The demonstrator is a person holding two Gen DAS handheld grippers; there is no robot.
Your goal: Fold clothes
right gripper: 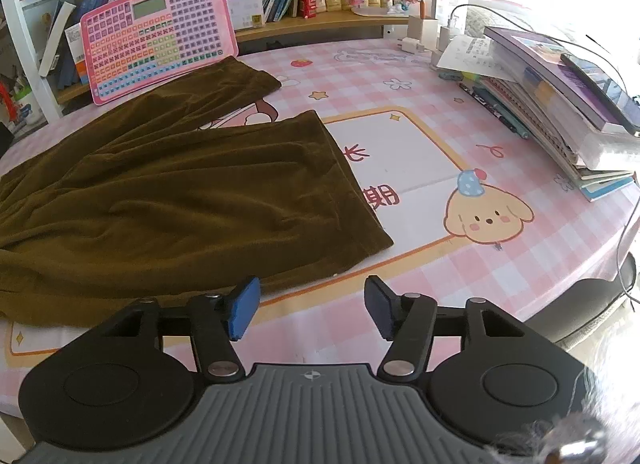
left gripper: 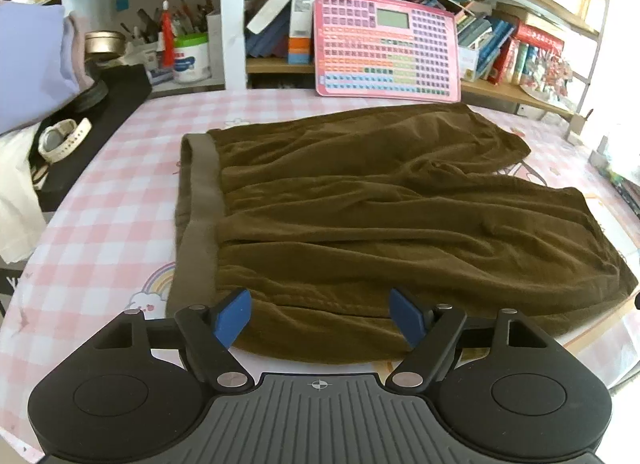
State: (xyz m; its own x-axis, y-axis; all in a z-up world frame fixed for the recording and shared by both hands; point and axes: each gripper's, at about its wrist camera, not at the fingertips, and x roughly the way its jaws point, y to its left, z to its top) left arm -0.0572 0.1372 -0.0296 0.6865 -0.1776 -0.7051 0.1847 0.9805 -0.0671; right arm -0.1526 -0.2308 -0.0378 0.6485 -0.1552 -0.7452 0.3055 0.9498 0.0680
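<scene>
Olive-brown shorts [left gripper: 380, 216] lie flat on the pink checked tablecloth [left gripper: 100, 232], waistband [left gripper: 200, 208] to the left and the two legs running right. My left gripper [left gripper: 322, 316] hovers over the shorts' near edge by the waistband, open, blue pads apart, nothing pinched between them. In the right wrist view the same shorts [right gripper: 180, 192] spread to the left. My right gripper [right gripper: 312, 306] is open just past the near leg's hem corner, above bare tablecloth [right gripper: 440, 284]; its left pad sits close to the fabric edge.
A pink keyboard-like toy board [left gripper: 388, 44] leans on the bookshelf behind the shorts. A black tray with a white watch [left gripper: 60, 140] lies left. A stack of books [right gripper: 560, 104] and cables occupy the right side, a dark chair [right gripper: 592, 304] beyond the table edge.
</scene>
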